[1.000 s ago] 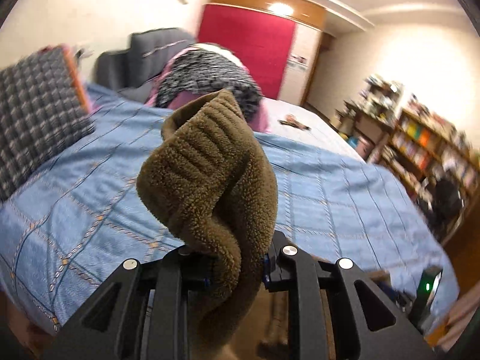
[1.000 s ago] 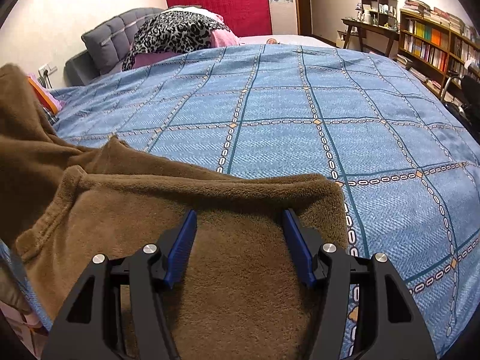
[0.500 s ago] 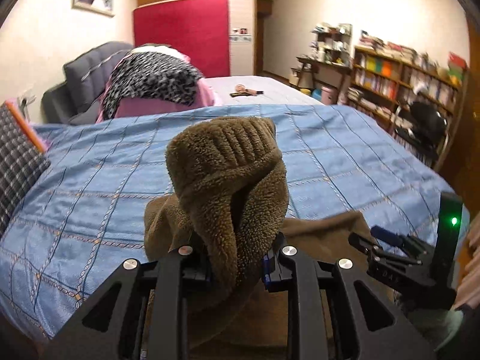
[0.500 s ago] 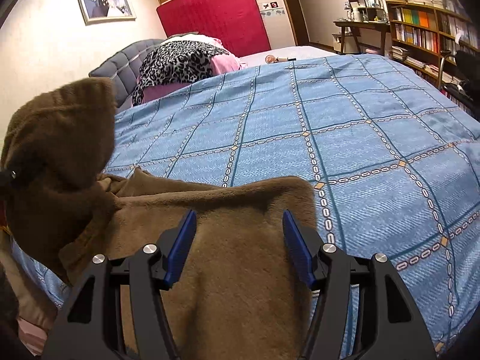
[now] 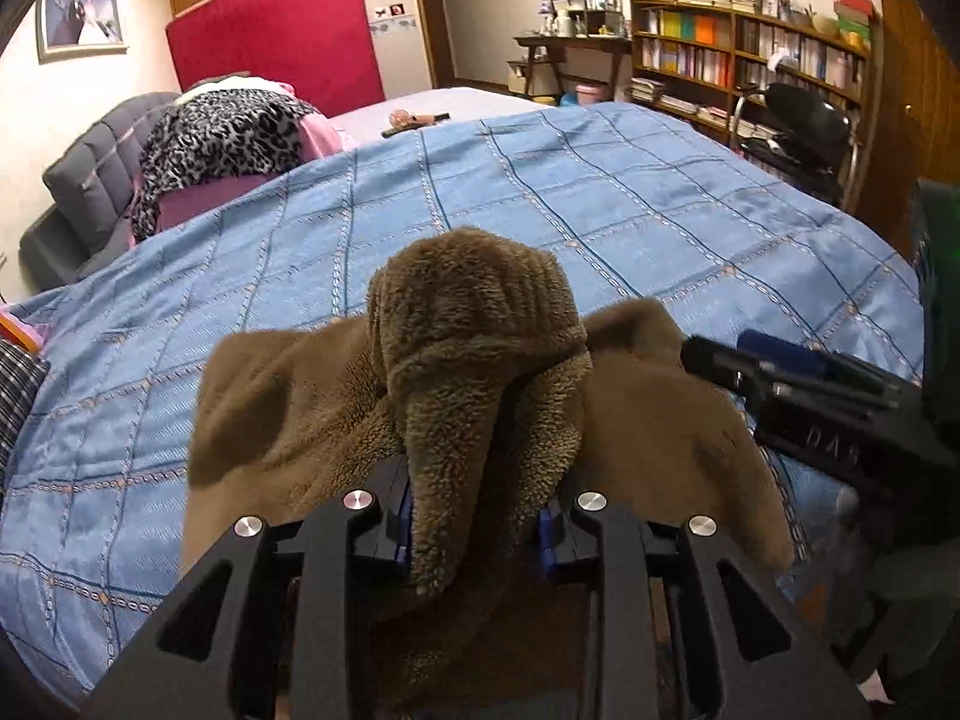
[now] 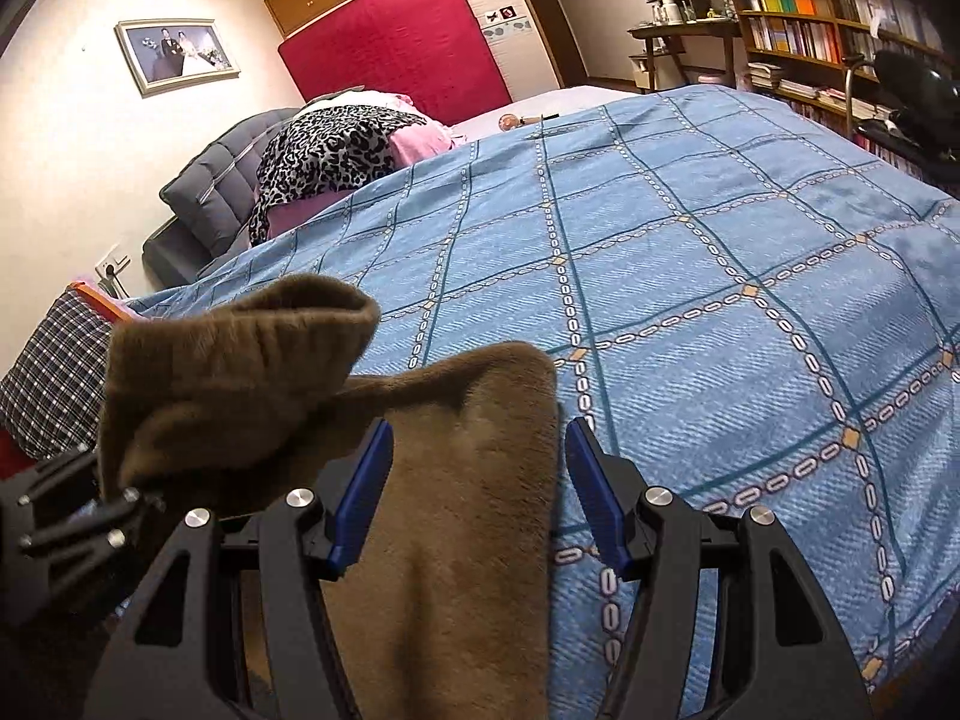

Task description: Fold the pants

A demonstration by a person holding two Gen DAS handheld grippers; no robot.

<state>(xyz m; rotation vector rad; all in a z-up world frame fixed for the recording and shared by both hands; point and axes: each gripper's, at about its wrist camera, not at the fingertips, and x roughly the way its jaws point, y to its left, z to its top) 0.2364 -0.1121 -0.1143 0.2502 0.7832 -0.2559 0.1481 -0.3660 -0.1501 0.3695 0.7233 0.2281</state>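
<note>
Brown fleece pants (image 5: 654,420) lie at the near edge of a bed with a blue checked cover (image 5: 540,210). My left gripper (image 5: 477,531) is shut on a ribbed cuff end of the pants (image 5: 474,324), which bunches up above the jaws. In the right wrist view the pants (image 6: 456,540) lie flat under my right gripper (image 6: 477,492), which is open with its blue pads either side of the fabric, not closed on it. The held cuff (image 6: 240,360) and left gripper show at the left of that view. The right gripper also shows in the left wrist view (image 5: 780,384).
A leopard-print and pink pile (image 5: 222,138) and grey headboard (image 5: 90,180) sit at the far end of the bed. A checked cushion (image 6: 54,378) lies at the left. Bookshelves (image 5: 750,60), a desk and a black chair (image 5: 804,120) stand to the right.
My left gripper has swung right with the cuff, bringing it over the flat part of the pants beside the right gripper. The right gripper stays open over the fabric.
</note>
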